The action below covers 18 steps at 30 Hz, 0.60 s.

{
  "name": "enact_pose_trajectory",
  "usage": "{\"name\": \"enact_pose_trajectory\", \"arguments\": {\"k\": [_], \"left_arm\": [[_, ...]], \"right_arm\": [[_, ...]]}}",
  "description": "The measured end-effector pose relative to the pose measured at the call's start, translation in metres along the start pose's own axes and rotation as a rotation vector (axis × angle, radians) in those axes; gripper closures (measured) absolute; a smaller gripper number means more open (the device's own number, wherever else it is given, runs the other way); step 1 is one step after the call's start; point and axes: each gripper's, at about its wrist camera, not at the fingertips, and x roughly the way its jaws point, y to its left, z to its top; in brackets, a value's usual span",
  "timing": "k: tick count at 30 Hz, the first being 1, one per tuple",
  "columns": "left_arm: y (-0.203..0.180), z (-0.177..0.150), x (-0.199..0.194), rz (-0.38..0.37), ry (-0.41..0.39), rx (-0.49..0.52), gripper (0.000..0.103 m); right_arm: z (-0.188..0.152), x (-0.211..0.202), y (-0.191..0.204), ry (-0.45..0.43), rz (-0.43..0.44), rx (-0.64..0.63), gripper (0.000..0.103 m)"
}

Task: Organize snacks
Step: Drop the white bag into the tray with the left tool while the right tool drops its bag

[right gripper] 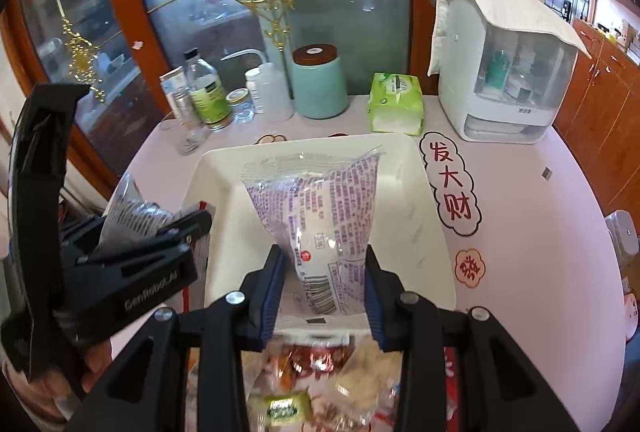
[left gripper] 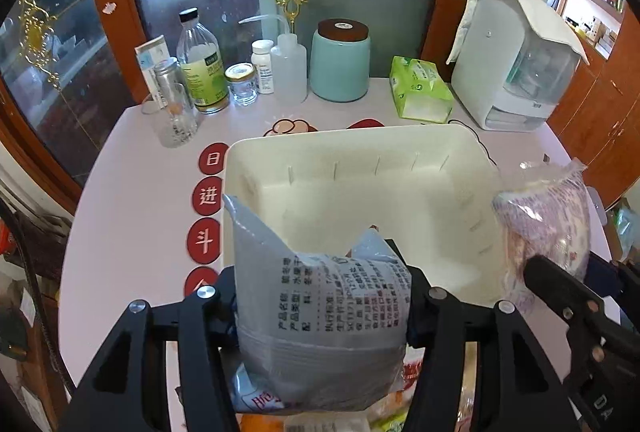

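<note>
My left gripper [left gripper: 322,296] is shut on a grey foil snack bag [left gripper: 320,324] with black print, held upright over the near edge of a white plastic bin [left gripper: 348,131]. In the right wrist view the same bag [right gripper: 132,210] shows at the left, beside one left finger [right gripper: 188,228]. My right gripper [right gripper: 324,264] is shut on a clear packet with purple print [right gripper: 320,208], which hangs over the white bin [right gripper: 424,172]. That packet [left gripper: 544,224] also appears at the right of the left wrist view. The bin's floor looks bare where it shows.
Loose snack packets [right gripper: 320,372] lie below the grippers, at the near side. Behind the bin stand bottles [left gripper: 202,72], a glass [left gripper: 176,120], a teal canister [left gripper: 340,64], a green tissue pack [left gripper: 420,88] and a white cloth-covered appliance [left gripper: 516,72]. Red stickers [left gripper: 208,192] mark the pink tabletop.
</note>
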Motion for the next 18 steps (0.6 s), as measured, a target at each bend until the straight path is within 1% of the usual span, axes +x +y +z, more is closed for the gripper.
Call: {"name": "enact_pose_trajectory", "arguments": {"k": [1, 3, 4, 5, 6, 8, 10, 12, 13, 15, 18], "left_arm": [[-0.001, 0.000, 0.004, 0.003, 0.000, 0.000, 0.043], [-0.001, 0.001, 0.014, 0.016, 0.009, -0.002, 0.032], [-0.001, 0.001, 0.018, 0.011, 0.025, -0.006, 0.015], [-0.001, 0.001, 0.022, 0.019, 0.037, -0.012, 0.009], [0.001, 0.001, 0.025, 0.032, 0.042, -0.020, 0.008], [0.005, 0.001, 0.031, 0.023, 0.058, -0.034, 0.008], [0.009, 0.001, 0.035, 0.010, 0.070, -0.047, 0.008], [0.012, 0.001, 0.034, 0.010, 0.062, -0.058, 0.008], [0.014, 0.000, 0.033, 0.017, 0.054, -0.063, 0.008], [0.017, 0.000, 0.031, 0.007, 0.032, -0.060, 0.008], [0.021, 0.000, 0.029, 0.010, 0.037, -0.060, 0.008]], "right_arm": [[0.001, 0.005, 0.000, 0.005, -0.007, 0.002, 0.066], [0.005, 0.018, -0.001, 0.019, -0.016, 0.004, 0.064], [0.006, 0.023, -0.001, 0.026, -0.018, 0.007, 0.063], [0.007, 0.027, -0.001, 0.035, -0.018, 0.006, 0.061], [0.009, 0.033, -0.001, 0.044, -0.026, 0.002, 0.059], [0.010, 0.039, -0.001, 0.053, -0.039, -0.012, 0.057], [0.009, 0.043, 0.000, 0.057, -0.048, -0.030, 0.053], [0.009, 0.043, -0.001, 0.054, -0.053, -0.036, 0.047], [0.009, 0.043, -0.002, 0.050, -0.055, -0.035, 0.046], [0.009, 0.043, -0.004, 0.049, -0.054, -0.025, 0.043], [0.011, 0.042, -0.007, 0.053, -0.045, -0.012, 0.042]]}}
